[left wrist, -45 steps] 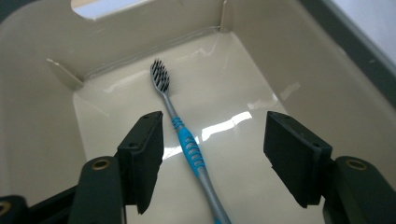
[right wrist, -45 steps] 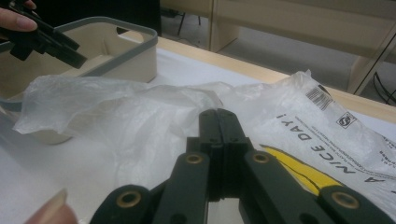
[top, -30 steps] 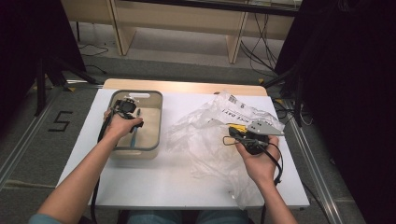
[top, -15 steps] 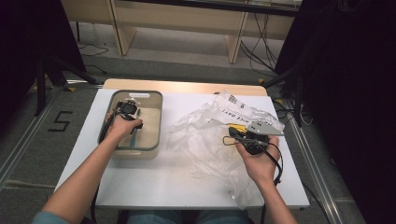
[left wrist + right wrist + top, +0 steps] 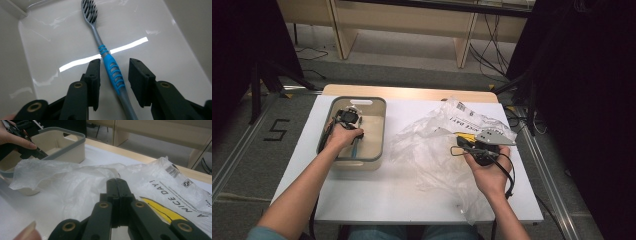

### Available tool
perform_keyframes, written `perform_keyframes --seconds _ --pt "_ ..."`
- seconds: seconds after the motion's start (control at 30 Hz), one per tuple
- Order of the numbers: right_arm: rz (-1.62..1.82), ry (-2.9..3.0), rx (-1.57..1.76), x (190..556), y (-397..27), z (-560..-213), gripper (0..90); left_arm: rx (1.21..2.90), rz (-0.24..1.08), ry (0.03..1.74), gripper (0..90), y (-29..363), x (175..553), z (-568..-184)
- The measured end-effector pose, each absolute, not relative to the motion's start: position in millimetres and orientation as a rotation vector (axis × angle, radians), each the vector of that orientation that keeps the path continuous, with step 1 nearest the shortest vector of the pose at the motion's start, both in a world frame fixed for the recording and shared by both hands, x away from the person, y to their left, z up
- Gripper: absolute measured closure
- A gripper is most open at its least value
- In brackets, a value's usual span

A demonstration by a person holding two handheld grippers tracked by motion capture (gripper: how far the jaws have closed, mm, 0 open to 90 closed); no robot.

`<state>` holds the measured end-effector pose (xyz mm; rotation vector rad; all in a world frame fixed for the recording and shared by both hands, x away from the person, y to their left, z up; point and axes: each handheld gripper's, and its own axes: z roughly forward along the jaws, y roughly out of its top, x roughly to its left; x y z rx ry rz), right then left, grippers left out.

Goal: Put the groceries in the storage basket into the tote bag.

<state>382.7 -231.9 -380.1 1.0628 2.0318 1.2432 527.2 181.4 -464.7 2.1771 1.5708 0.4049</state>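
A grey plastic toothbrush with a bright blue ribbed grip point(image 5: 113, 72) lies flat on the glossy white floor of a cream rectangular tub with a grey rim point(image 5: 382, 131), which stands on the left part of the white table point(image 5: 377, 200). The brush has a slim grey neck, three blue rings just below it, a slotted blue sleeve along the middle of the handle and a head of dark bristles at the far end, pointing away from the jaws. In the left gripper view the left gripper point(image 5: 114, 76) straddles the blue grip: its black jaws have just been closing, yet they stand apart on either side of the handle, with a gap showing between each pad and the plastic. In the high view the hand holding it reaches down into the tub. The right gripper point(image 5: 117, 185) has its jaws pressed together with nothing visible between them, resting over a crumpled clear plastic bag with black print and a yellow mark point(image 5: 447, 145) spread on the right of the table.
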Motion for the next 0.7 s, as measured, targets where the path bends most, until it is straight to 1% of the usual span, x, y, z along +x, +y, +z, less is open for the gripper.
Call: perform_keyframes --seconds 0.7 --pt "1.245 2.033 1.067 382.7 -231.9 -380.6 90.0 2.202 0.369 1.569 71.1 184.0 528.4 -463.0"
